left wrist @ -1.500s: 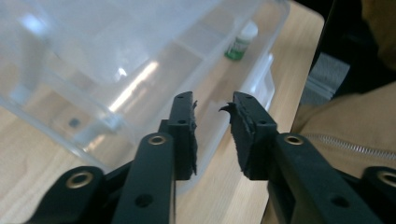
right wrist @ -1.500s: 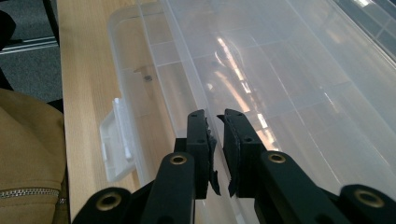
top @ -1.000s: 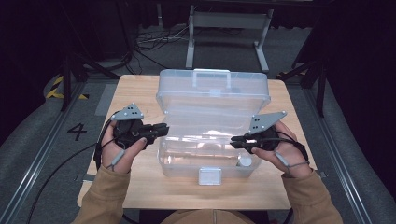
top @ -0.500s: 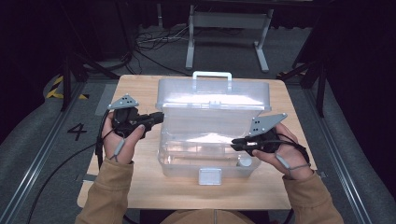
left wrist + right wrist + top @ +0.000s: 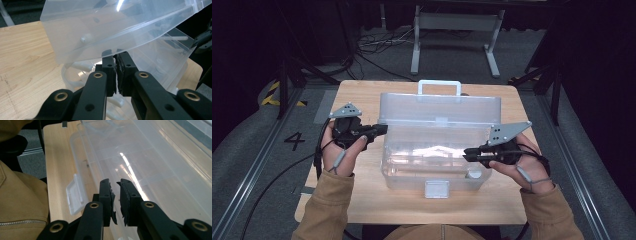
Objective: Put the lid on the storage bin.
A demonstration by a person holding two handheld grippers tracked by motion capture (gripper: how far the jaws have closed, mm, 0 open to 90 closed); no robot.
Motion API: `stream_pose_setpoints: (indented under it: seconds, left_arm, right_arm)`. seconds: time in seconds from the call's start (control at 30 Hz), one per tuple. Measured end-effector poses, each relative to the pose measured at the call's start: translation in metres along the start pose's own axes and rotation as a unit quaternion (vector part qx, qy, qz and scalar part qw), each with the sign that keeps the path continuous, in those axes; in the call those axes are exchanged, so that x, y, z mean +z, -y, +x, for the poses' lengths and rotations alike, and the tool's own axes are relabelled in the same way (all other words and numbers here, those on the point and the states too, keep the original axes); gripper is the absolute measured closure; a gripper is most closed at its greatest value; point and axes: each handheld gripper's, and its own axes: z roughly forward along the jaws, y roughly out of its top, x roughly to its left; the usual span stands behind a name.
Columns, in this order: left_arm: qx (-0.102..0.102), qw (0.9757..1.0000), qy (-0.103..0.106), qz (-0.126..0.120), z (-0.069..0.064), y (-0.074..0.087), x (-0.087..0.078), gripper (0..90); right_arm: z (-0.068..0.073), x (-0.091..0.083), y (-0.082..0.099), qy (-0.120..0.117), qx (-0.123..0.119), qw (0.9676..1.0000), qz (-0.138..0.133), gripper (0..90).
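Left claw under raised lid; closed.

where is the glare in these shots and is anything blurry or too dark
High view: a white sheen on the clear box, surroundings nearly black. Left gripper view: a bright streak on the lid, the near jaws soft. Right gripper view: a streak of glare down the box wall, the sleeve blurred.

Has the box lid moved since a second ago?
Yes. The lid has swung up and back toward the table's far edge; its handle now points up.
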Motion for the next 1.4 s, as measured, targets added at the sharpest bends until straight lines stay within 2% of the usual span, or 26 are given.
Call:
stream_pose_setpoints:
  seconds: [0.1, 0.23, 0.33, 0.4, 0.5, 0.73, 0.93, 1.07, 1.4]
  left_arm:
    - [0.001, 1.0000, 0.002, 0.002, 0.000, 0.001, 0.000, 84.2]
    - [0.003, 0.9999, 0.005, 0.009, 0.000, 0.002, -0.001, 84.2]
    - [0.004, 0.9999, 0.006, 0.012, -0.001, 0.002, -0.001, 84.2]
    - [0.005, 0.9999, 0.003, 0.015, -0.001, 0.003, -0.001, 84.2]
    - [0.006, 0.9998, 0.004, 0.019, -0.002, 0.003, -0.001, 84.3]
    - [0.005, 0.9995, 0.007, 0.031, -0.003, 0.005, -0.001, 84.0]
    - [0.010, 0.9989, 0.015, 0.044, -0.005, 0.006, 0.000, 82.9]
    - [0.004, 0.9983, 0.020, 0.055, -0.004, 0.007, -0.001, 83.8]
    - [0.009, 0.9956, 0.024, 0.090, -0.005, 0.010, 0.001, 84.7]
  right_arm:
    - [-0.001, -0.004, 0.002, 0.008, 0.007, 0.9998, -0.015, 74.6]
    - [-0.005, -0.012, 0.007, 0.022, 0.021, 0.9980, -0.055, 72.0]
    - [-0.007, -0.020, 0.010, 0.036, 0.043, 0.9972, -0.050, 74.2]
    - [-0.010, -0.026, 0.014, 0.043, 0.073, 0.9957, -0.036, 79.0]
    - [-0.014, -0.032, 0.018, 0.048, 0.090, 0.9943, -0.029, 84.4]
    - [-0.018, -0.041, 0.024, 0.039, 0.117, 0.9919, -0.033, 88.2]
    - [-0.021, -0.044, 0.027, 0.034, 0.141, 0.9890, -0.030, 88.1]
    - [-0.024, -0.045, 0.030, 0.036, 0.158, 0.9865, -0.027, 88.8]
    - [-0.026, -0.046, 0.032, 0.035, 0.171, 0.9844, -0.022, 89.4]
